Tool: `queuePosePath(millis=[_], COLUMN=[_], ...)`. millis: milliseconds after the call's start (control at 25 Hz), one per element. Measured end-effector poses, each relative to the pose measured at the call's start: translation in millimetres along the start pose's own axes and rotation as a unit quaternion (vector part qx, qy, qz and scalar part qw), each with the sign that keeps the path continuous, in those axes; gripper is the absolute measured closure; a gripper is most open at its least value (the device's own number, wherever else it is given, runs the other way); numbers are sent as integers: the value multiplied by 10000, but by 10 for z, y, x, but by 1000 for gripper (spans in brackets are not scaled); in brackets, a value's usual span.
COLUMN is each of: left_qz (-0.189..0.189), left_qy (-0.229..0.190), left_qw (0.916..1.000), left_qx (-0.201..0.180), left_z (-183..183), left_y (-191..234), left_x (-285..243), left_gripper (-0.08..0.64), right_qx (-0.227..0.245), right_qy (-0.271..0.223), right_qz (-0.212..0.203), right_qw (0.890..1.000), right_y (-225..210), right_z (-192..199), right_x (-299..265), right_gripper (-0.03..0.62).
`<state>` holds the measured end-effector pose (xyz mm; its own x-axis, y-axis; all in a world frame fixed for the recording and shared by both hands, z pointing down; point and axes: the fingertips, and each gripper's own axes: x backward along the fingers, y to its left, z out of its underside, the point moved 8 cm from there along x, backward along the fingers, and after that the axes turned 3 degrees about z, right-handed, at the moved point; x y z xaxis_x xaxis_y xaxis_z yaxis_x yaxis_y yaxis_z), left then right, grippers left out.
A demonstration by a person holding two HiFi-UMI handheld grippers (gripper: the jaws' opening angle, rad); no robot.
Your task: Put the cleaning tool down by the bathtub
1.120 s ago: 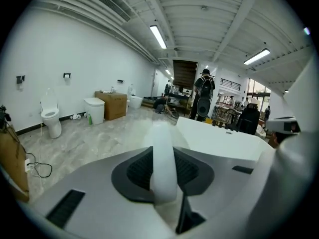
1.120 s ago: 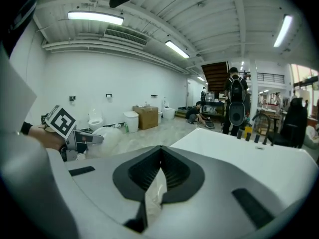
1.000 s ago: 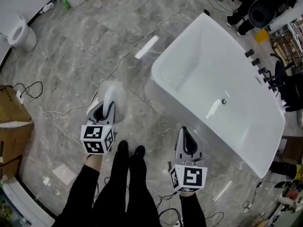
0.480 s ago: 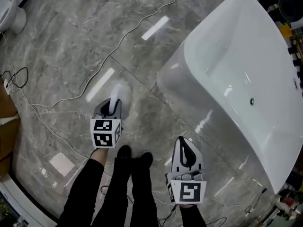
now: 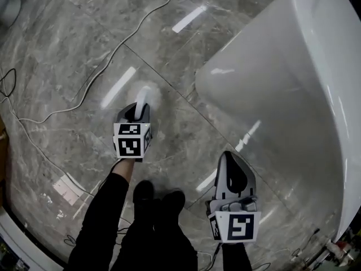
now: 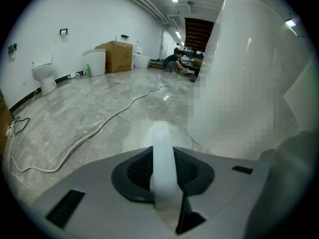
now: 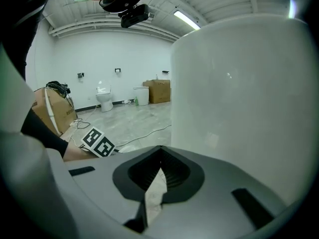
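Note:
The cleaning tool (image 5: 144, 96) is white, with a slim handle and a fuzzy round head low over the grey marble floor. My left gripper (image 5: 139, 110) is shut on its handle (image 6: 162, 156), left of the white bathtub (image 5: 293, 95). In the left gripper view the handle runs straight out between the jaws, and the tub's outer wall (image 6: 254, 54) rises close on the right. My right gripper (image 5: 231, 158) hangs near the tub's side with its jaws together and nothing held. Seen from the right gripper (image 7: 159, 164), the tub wall (image 7: 239, 93) fills the right half.
A long white cable (image 5: 107, 58) snakes over the floor to the left. My legs and black shoes (image 5: 158, 199) stand between the grippers. Far off along the wall are a toilet (image 6: 42, 76), a white bin (image 6: 94, 62) and cardboard boxes (image 6: 118, 56).
The head view has drawn nearer to the tub and the floor, so the tub looks larger. The left gripper keeps its hold on the tool and has shifted slightly right. The right gripper stays shut.

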<state>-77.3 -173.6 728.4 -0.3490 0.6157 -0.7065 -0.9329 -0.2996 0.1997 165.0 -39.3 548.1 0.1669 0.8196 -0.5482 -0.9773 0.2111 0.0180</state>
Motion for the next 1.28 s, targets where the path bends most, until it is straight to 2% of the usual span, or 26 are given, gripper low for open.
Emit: queuePosePath(millis=[480, 680, 1000, 1160, 1280], left_qz=[-103, -118, -50, -84, -173], left_qy=[133, 88, 62, 80, -8], left_qw=[9998, 9999, 9998, 9996, 9995], left_qx=[51, 41, -177, -240, -263], left_z=[338, 396, 417, 417, 381], left_y=[116, 117, 81, 27, 0], left_x=[-663, -751, -806, -762, -655], left_gripper=[466, 466, 465, 389, 373], right_qx=[155, 199, 279, 274, 311], right_qy=[17, 2, 28, -18, -28], right_qz=[-44, -46, -56, -59, -94], right_qw=[9999, 9998, 9996, 9996, 9995], right_y=[-110, -118, -137, -144, -134], right_z=[407, 467, 545, 501, 441], right_x=[-350, -391, -399, -368, -319], right_gripper=[594, 594, 594, 594, 594])
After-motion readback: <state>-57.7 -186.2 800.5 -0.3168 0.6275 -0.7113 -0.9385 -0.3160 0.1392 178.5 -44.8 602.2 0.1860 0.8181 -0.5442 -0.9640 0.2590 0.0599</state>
